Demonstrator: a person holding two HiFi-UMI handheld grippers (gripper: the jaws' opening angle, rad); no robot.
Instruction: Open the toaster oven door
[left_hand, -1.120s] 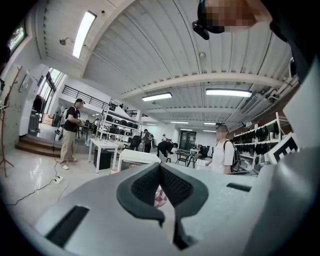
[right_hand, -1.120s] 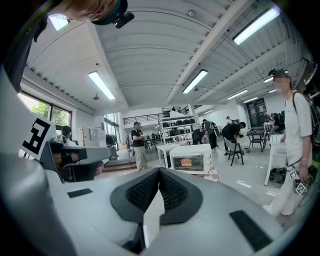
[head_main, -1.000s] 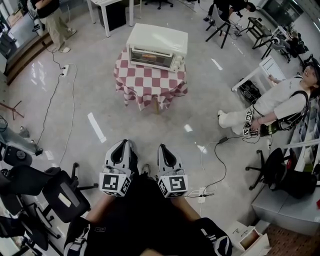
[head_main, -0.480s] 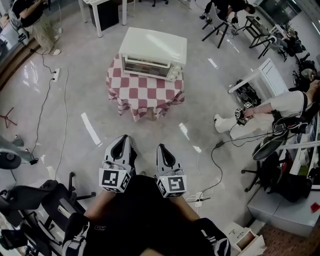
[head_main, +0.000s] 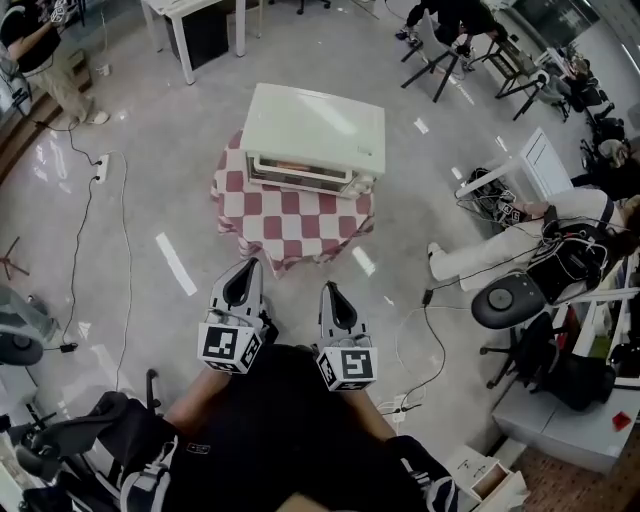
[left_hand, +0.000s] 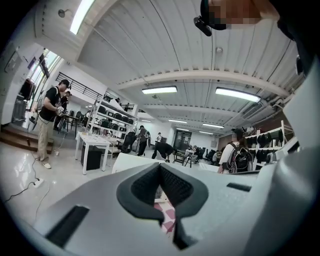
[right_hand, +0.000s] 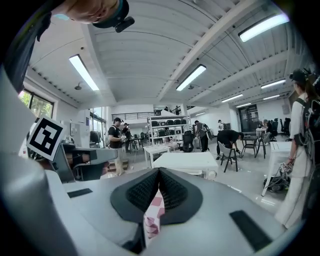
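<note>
My left gripper (head_main: 247, 268) and right gripper (head_main: 331, 290): fingers clenched, empty. Toaster oven (head_main: 315, 135) at 12 on checkered surface (head_main: 290, 225), well apart; door (head_main: 300, 172) shut. Probably approach comes first.

A strip of bare floor (head_main: 298, 290) lies between the left gripper (head_main: 252, 263) and right gripper (head_main: 327, 287), both with jaws together, and the checkered table (head_main: 290, 220) carrying the toaster oven (head_main: 315, 135). Nothing stands before the oven's front. Left of the table, a cable (head_main: 127, 240) trails across open floor from a power strip (head_main: 100, 165). To the right, a seated person (head_main: 520, 230) with outstretched legs and a round stool (head_main: 507, 300) narrow the way. A white table (head_main: 180, 8) stands well behind the oven. An office chair (head_main: 65, 435) crowds the lower left.
</note>
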